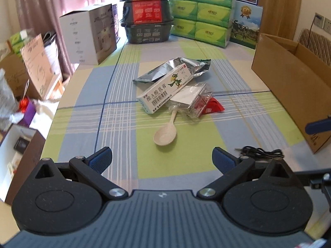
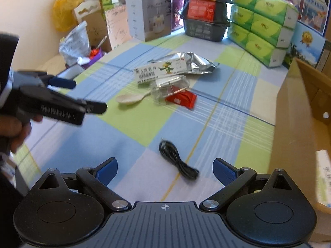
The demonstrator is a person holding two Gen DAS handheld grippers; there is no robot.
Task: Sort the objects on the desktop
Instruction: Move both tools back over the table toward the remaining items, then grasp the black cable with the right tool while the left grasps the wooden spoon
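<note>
A loose pile lies mid-table: a silver foil pouch (image 1: 175, 68), a white ointment carton (image 1: 165, 91) with a green bird, a clear plastic case (image 1: 194, 101), a red packet (image 1: 214, 106) and a cream plastic spoon (image 1: 165, 134). A coiled black cable (image 1: 260, 152) lies nearer, to the right. My left gripper (image 1: 162, 160) hovers open, empty, just short of the spoon. My right gripper (image 2: 165, 171) is open and empty above the cable (image 2: 178, 161). In the right wrist view the pile shows farther off: carton (image 2: 159, 70), spoon (image 2: 130, 99), red packet (image 2: 182, 99). The left gripper (image 2: 68, 95) appears at left, held by a hand.
An open cardboard box (image 1: 289, 82) stands at the table's right edge. At the back are stacked black containers (image 1: 146, 12), green tissue packs (image 1: 202, 12) and a white carton (image 1: 91, 33). Boxes and bags crowd the floor left of the checked tablecloth (image 1: 124, 107).
</note>
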